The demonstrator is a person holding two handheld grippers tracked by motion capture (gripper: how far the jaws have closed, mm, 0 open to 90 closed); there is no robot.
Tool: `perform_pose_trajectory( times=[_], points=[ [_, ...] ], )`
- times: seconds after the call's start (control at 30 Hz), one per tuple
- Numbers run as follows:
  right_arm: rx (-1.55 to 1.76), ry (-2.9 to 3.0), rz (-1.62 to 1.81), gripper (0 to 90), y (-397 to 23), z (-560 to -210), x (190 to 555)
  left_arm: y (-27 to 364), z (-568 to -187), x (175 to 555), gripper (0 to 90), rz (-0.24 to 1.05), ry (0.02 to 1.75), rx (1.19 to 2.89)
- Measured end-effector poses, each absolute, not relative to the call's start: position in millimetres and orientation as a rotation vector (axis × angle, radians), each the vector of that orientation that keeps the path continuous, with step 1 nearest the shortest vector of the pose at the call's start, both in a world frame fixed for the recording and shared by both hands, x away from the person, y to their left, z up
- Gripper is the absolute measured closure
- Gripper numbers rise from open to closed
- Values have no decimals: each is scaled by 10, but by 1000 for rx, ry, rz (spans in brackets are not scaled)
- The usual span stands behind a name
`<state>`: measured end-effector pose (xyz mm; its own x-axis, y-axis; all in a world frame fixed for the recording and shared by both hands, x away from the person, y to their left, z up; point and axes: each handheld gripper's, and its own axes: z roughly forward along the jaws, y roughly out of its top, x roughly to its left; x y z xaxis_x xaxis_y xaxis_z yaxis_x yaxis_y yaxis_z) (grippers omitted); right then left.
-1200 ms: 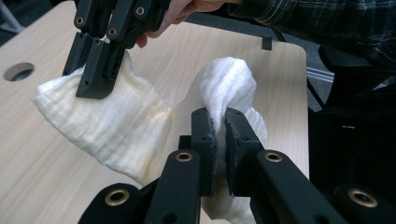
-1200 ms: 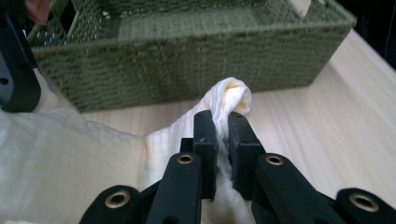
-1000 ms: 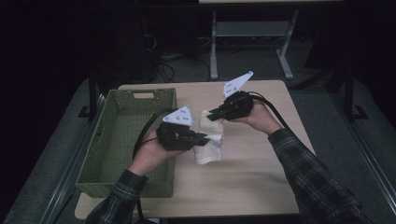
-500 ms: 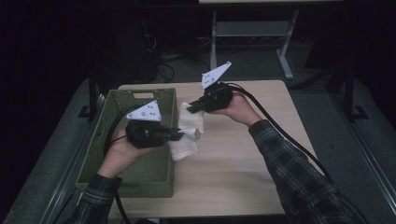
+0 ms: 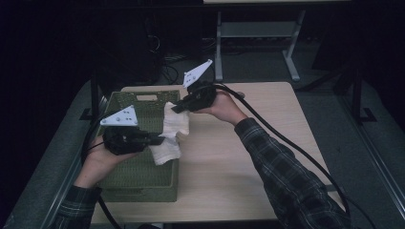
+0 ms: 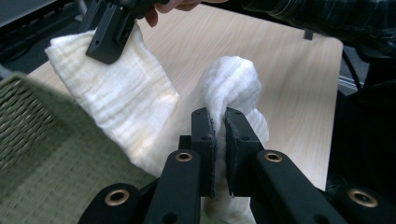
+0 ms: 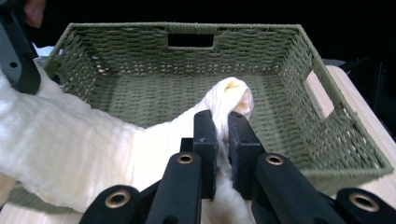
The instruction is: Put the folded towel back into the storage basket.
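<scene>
Cloth (image 5: 171,133) folded, held off table (image 5: 248,157) over basket's (image 5: 138,183) right rim; long axis from near-left to far-right. Left gripper (image 5: 160,139) clamped on near end, right gripper (image 5: 175,109) clamped on far end. Basket floor seen bare.

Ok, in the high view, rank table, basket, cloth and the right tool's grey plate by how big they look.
1. Table
2. Basket
3. Cloth
4. Grey plate, smallest, though it sits raised toward the camera.
</scene>
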<state>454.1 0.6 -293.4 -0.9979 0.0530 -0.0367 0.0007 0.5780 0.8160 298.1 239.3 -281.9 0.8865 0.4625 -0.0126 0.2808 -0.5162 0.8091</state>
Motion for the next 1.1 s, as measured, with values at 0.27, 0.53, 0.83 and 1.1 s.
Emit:
perform_pose_trajectory(
  times=[0.27, 0.53, 0.83, 1.1],
  points=[
    [-11, 2773, 1392, 838, 331, -2976, 4566, 2585, -2873, 2900, 831, 259, 569, 2146],
    [-68, 2785, 1374, 838, 622, -3024, 4476, 2684, -2974, 2842, 830, 242, 600, 2150],
    [-52, 2797, 1373, 838, 620, -3081, 4503, 2679, -3006, 2853, 817, 241, 599, 2162],
    [-73, 2810, 1369, 838, 700, -3127, 4482, 2721, -2998, 2857, 541, 281, 643, 2124]
  ],
)
